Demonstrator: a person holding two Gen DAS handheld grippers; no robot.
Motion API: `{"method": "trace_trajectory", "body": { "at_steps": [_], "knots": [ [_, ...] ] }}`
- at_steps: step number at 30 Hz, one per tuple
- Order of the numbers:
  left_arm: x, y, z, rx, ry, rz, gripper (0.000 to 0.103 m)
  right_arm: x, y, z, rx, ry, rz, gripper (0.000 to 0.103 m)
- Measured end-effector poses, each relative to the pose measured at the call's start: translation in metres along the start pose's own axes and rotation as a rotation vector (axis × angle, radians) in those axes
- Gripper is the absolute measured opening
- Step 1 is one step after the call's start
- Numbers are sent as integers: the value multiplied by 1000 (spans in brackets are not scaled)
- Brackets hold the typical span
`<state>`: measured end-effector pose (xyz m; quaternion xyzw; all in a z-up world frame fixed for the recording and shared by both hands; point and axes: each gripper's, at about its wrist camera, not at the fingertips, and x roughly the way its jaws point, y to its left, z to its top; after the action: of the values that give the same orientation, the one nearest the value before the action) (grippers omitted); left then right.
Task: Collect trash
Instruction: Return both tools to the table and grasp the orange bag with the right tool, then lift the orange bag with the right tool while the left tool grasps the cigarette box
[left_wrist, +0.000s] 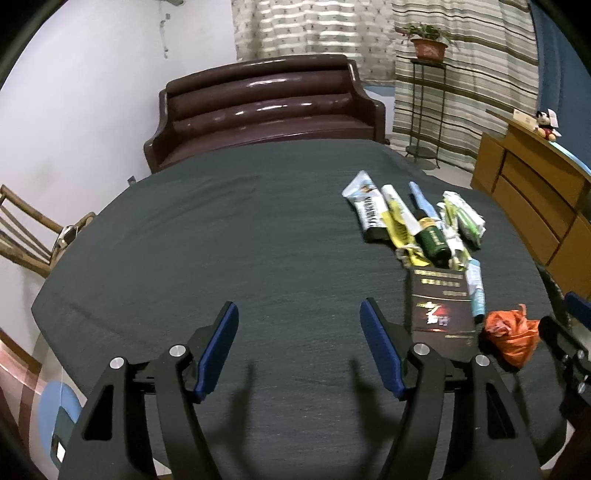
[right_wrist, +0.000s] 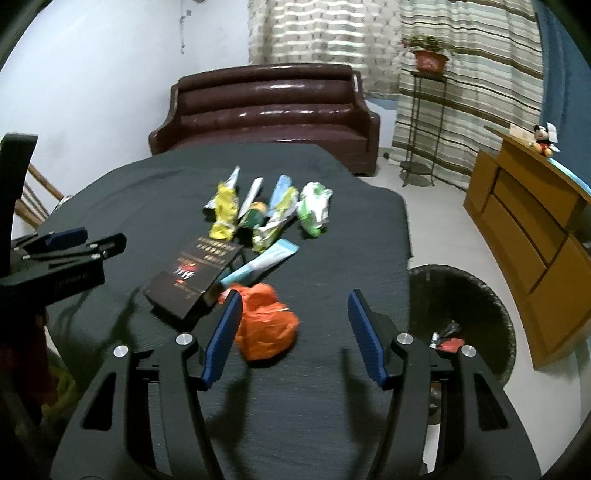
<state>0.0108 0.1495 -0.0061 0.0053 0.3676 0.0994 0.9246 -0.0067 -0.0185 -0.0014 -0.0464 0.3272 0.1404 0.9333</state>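
Both grippers hang over a table draped in a dark cloth (left_wrist: 229, 236); the left gripper (left_wrist: 299, 347) is spread wide with nothing between its blue pads, over a bare stretch of the cloth; the right gripper (right_wrist: 293, 334) is likewise released, its left pad just beside a crumpled orange bag (right_wrist: 266, 325) which lies loose on the cloth, partly inside the gap and not gripped. The trash sits in a cluster toward the right side of the table: a dark flat box (right_wrist: 192, 282) nearest the left gripper, a pale blue tube (right_wrist: 258, 264) lying against its far edge, and beyond these a row of wrappers laid side by side, a yellow one (right_wrist: 223, 210), a green bottle-like pack (left_wrist: 432, 240) and a white-and-green wad (right_wrist: 314, 208) among them. On the floor just off the table's right edge stands a dark round bin (right_wrist: 491, 295), with a few small scraps visible inside; behind the table are a brown sofa (left_wrist: 266, 107) and striped curtains (left_wrist: 476, 74).
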Motion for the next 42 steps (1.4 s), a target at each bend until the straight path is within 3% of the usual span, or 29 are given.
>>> {"method": "trace_trajectory", "body": {
  "at_steps": [4, 9, 12, 15, 21, 29, 42],
  "knots": [
    [2, 7, -3, -11, 9, 0, 67, 9, 10, -3, -19, 26, 15, 64],
    [1, 9, -6, -10, 13, -15, 67, 20, 20, -6, -51, 58, -2, 63],
    [0, 6, -6, -3, 14, -28, 67, 21, 21, -5, -61, 66, -4, 59],
    [1, 1, -4, 3, 15, -39, 67, 26, 23, -7, -72, 91, -5, 43],
    [-2, -13, -2, 19, 12, -60, 67, 20, 19, -5, -65, 66, -12, 43],
    [-8, -41, 0, 55, 2, -109, 69, 4, -16, 2, 0, 19, -63, 43],
    [-4, -83, -7, 120, 27, -143, 70, 3, -62, -6, 111, 40, -81, 43]
  ]
}}
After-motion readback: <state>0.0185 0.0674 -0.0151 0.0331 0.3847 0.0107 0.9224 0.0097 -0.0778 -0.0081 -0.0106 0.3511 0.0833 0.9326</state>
